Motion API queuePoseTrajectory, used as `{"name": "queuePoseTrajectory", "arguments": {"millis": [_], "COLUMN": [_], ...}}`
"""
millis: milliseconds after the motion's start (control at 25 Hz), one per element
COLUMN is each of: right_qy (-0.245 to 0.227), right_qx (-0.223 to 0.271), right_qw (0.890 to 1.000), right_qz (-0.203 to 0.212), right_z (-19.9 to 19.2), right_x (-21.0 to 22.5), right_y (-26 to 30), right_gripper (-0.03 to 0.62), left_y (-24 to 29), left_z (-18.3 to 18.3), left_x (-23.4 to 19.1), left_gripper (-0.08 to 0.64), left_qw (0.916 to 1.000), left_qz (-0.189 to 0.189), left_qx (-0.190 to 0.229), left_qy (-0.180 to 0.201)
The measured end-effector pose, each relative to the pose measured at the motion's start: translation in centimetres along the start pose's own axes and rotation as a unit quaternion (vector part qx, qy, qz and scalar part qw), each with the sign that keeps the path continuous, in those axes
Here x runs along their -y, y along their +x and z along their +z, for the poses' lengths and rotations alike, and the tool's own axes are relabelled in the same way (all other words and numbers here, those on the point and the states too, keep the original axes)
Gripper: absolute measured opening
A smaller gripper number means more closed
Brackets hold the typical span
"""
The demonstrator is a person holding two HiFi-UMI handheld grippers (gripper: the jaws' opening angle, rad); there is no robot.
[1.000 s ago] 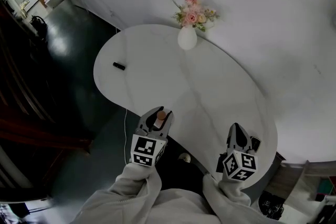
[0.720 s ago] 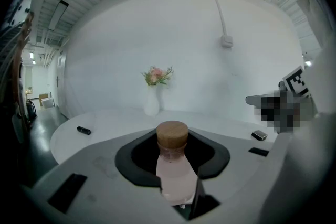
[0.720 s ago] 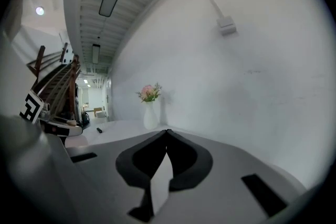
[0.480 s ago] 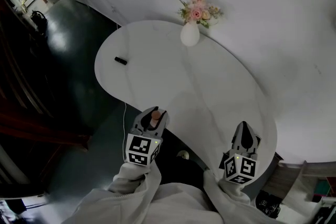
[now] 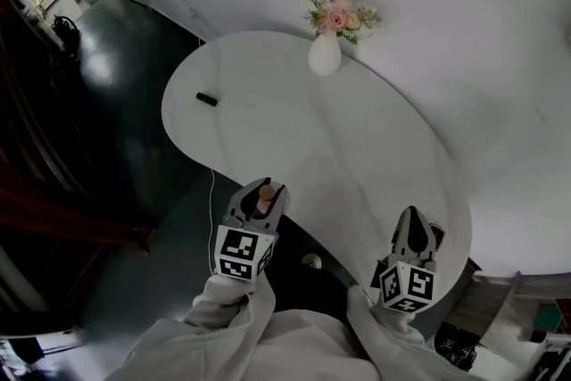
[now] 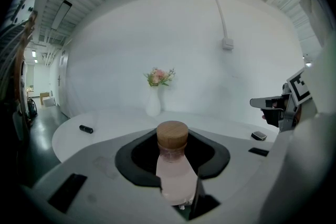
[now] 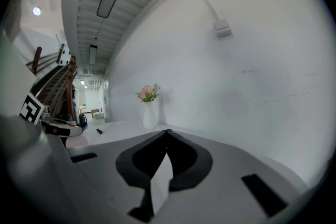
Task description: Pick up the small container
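Two grippers hang at the near edge of a white, bean-shaped surface (image 5: 357,147) that stands against a plain white wall (image 5: 464,31). Dark, glossy floor (image 5: 116,103) lies to its left. At the far edge, just in front of the wall, stands a white vase (image 5: 324,58) of pink flowers (image 5: 339,15). A small black object (image 5: 206,99) lies well apart from it, toward the left end.

The left gripper (image 5: 262,195) has its jaws partway closed on a small pink bottle (image 6: 173,170) with a wooden cap (image 6: 172,135). The bottle sits upright between the pads, at the near edge of the surface. The right gripper (image 5: 413,219) is at the near right corner with its jaws together and nothing between them. Pale sleeves (image 5: 232,317) run back from both grippers.

The head view alone gives the whole outline of the surface and the floor (plus a bright doorway far off at the upper left). Only the gripper views show the slatted ceiling with its long lamp. They also show a cable running down the wall to a small box (image 6: 227,43). The left gripper view shows the bottle's body clearly, where the head view gives little more than its cap. It also shows a small dark flat thing (image 6: 258,136) lying on the surface near the right gripper. The right gripper view shows its own jaw tips meeting in a point (image 7: 167,134).
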State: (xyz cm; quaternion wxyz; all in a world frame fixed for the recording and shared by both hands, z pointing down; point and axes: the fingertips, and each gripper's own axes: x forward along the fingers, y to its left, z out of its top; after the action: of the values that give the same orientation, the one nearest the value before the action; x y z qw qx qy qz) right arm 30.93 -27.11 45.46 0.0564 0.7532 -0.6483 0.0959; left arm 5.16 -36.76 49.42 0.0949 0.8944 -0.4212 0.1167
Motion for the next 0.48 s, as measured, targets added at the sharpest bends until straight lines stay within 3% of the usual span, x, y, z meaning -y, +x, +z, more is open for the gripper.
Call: {"name": "queuePoseTrajectory", "arguments": {"millis": [480], "right_qy": [0.006], "right_qx": [-0.002], "right_qw": [1.000], "right_qz": [0.002], "right_z": [-0.48], "right_x": [-0.39], "right_y": [-0.72], "right_gripper": [0.048], "left_y": [-0.47], "left_z": [0.01], "left_x": [-0.03], "left_gripper": [0.121], "left_qw": [1.0000], "left_qz": [0.000], "left_qx": [0.006], "left_qy": [0.002]}}
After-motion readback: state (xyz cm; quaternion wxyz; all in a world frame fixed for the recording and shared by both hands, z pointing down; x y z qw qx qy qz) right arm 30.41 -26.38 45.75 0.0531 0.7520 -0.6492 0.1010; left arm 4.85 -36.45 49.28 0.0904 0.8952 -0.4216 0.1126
